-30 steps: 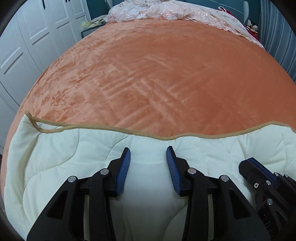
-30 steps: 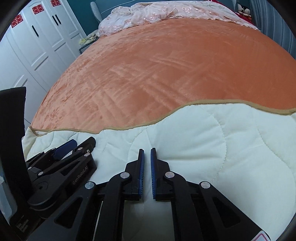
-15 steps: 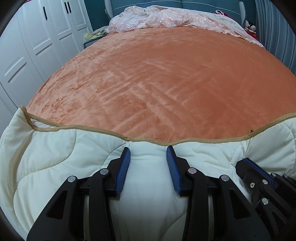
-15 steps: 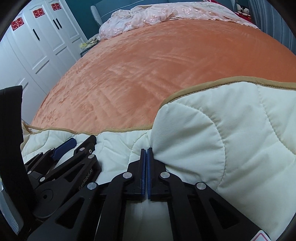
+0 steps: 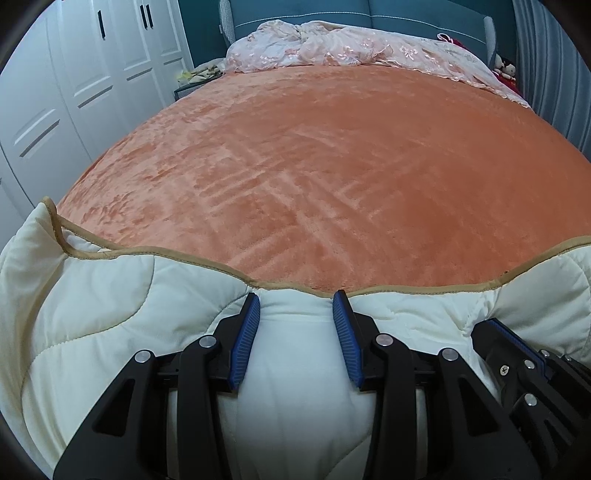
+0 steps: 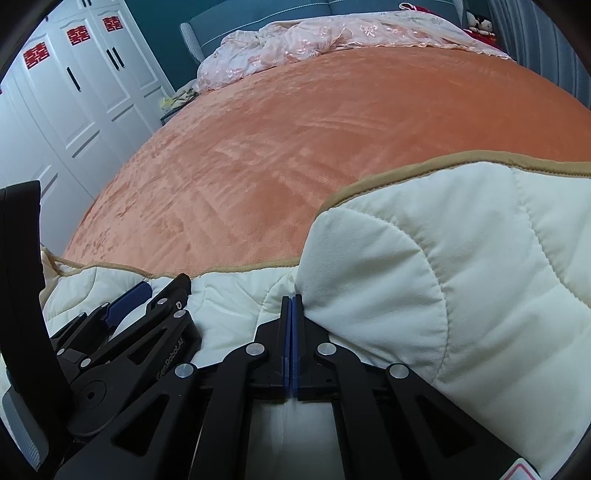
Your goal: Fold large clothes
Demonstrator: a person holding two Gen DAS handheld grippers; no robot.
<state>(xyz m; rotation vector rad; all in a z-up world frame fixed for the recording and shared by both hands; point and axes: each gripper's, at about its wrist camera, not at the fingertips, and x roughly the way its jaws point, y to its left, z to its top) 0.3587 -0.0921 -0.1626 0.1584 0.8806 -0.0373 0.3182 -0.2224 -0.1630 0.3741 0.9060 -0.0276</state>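
Observation:
A cream quilted cover with tan edging [image 5: 92, 317] lies along the near edge of the orange bed [image 5: 332, 177]. My left gripper [image 5: 296, 301] is open, its blue pads straddling a bunched bit of the cream fabric at the tan hem. My right gripper [image 6: 291, 301] is shut on a fold of the same cream cover [image 6: 424, 280], which bulges up to its right. The right gripper shows at the lower right of the left wrist view [image 5: 517, 354]; the left gripper shows at the lower left of the right wrist view [image 6: 129, 299].
A pink lace bedspread [image 5: 351, 48] is heaped at the head of the bed before a teal headboard [image 5: 369, 14]. White wardrobe doors [image 5: 74, 74] stand along the left. A curtain [image 5: 554, 74] hangs at the right. A nightstand [image 5: 192, 81] sits beside the bed.
My right gripper closed on the cream cover and lifted a fold. Both grippers drew back, so the hem sits nearer the fingertips. The left gripper stayed open.

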